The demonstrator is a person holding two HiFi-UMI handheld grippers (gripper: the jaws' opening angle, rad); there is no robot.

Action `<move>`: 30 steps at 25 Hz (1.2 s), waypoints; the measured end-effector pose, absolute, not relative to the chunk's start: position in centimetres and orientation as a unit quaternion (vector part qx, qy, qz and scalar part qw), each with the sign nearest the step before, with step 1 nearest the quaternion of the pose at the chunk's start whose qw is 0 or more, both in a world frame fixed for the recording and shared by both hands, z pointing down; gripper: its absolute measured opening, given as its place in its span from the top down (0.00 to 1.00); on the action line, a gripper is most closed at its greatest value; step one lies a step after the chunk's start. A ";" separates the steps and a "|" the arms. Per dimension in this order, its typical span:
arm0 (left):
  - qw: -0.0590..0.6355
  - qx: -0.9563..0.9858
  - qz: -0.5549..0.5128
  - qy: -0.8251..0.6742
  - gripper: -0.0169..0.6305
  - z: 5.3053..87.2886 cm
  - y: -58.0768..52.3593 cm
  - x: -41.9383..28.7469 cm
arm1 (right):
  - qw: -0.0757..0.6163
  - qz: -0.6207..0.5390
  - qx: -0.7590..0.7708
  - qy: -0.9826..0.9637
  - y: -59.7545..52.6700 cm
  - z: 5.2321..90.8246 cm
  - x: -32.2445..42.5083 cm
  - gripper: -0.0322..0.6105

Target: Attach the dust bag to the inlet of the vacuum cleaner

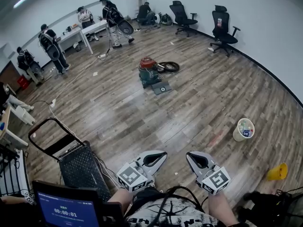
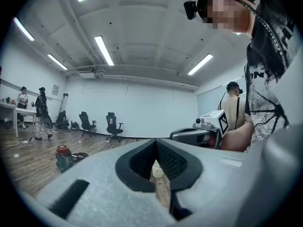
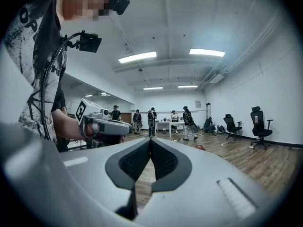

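Left gripper (image 1: 160, 156) and right gripper (image 1: 192, 157) had fingers pinched shut, empty | vacuum cleaner (image 1: 148, 71) sat well off across floor (image 1: 199, 108) | best bet was walking close before opening up

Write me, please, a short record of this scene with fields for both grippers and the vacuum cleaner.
left gripper: shut, nothing between the jaws
right gripper: shut, nothing between the jaws
vacuum cleaner: far ahead on the wooden floor, red top
hose: coiled beside the vacuum cleaner
bucket: on the floor, right side
task: not yet started
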State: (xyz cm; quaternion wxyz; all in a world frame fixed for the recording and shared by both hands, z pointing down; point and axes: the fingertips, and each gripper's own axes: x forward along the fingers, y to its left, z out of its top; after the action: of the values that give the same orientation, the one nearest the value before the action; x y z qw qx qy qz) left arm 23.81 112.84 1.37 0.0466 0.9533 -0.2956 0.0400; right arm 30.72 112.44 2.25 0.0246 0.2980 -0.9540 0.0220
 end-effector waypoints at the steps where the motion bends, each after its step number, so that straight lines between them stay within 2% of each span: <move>1: 0.046 0.954 0.041 -0.295 0.97 1.3 112.9 23.9 | 0.024 0.022 0.298 -0.954 112.5 2.2 30.7 0.94; 15: 0.041 0.957 0.056 -0.282 0.97 1.2 113.0 24.8 | 0.018 0.029 0.297 -0.954 112.2 2.3 31.4 0.94; 24: 0.060 0.956 0.050 -0.284 0.97 3.0 107.3 21.3 | 0.032 0.031 0.298 -0.954 106.2 3.4 28.0 0.94; 30: 0.049 0.959 0.044 -0.276 0.97 2.5 100.0 17.1 | 0.029 0.028 0.308 -0.950 98.6 2.6 23.8 0.94</move>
State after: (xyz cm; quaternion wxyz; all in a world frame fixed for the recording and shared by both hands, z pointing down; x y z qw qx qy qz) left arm 17.15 99.98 2.48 0.0494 0.9588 -0.2763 0.0439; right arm 23.85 98.60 2.57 0.0291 0.3085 -0.9504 0.0279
